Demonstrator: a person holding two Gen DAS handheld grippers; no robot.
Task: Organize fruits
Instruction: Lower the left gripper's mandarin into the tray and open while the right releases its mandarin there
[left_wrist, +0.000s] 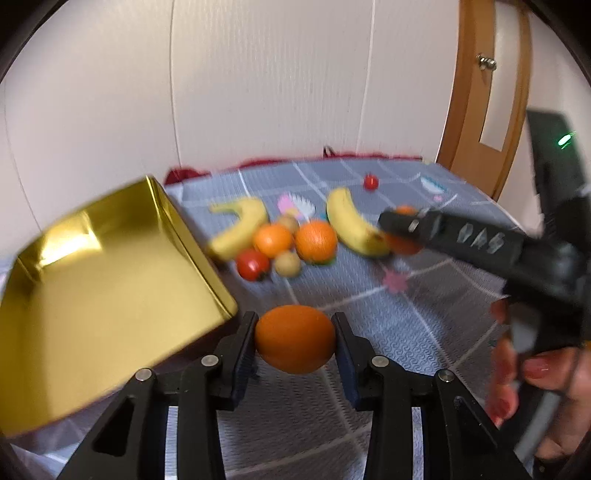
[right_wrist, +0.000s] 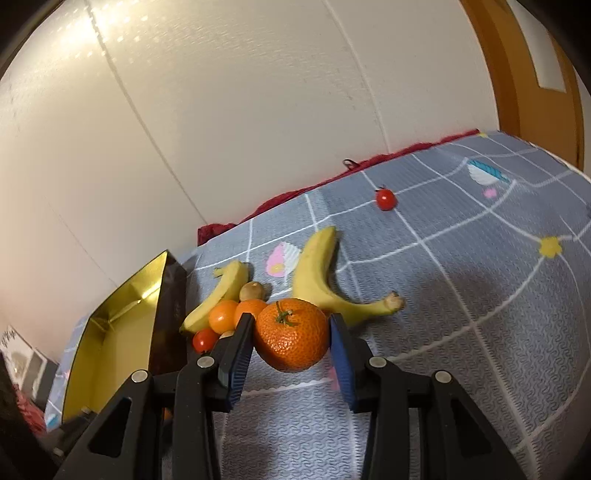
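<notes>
Item: left gripper (left_wrist: 294, 341), jaws clenched on a smooth orange fruit (left_wrist: 294, 339), one pad on each flank. The gold-lined box (left_wrist: 92, 288) lies just to the left of these jaws, its near corner beside the left finger; judged, the coming move is a short carry leftward over that wall. The left hand is much the nearer to the box.

Item: right gripper (right_wrist: 291, 341), jaws grasping a pebbled mandarin (right_wrist: 291, 335), stem up. Its box (right_wrist: 122, 317) lies well to the left, long axis running away from the camera, beyond the heap.

Item: heap on the grey quilted mat (right_wrist: 461, 295), beside the box's long wall: two bananas (right_wrist: 314, 273), small oranges, a cherry tomato (right_wrist: 205, 339), brownish round fruits. A lone tomato (right_wrist: 386, 199) sits toward the mat's far edge.

Views: the left camera, blurred, shows the box's empty gold floor, the right gripper and a hand (left_wrist: 535, 387) on it. The right camera alone shows the box's dark outer wall and the mandarin's stem.
</notes>
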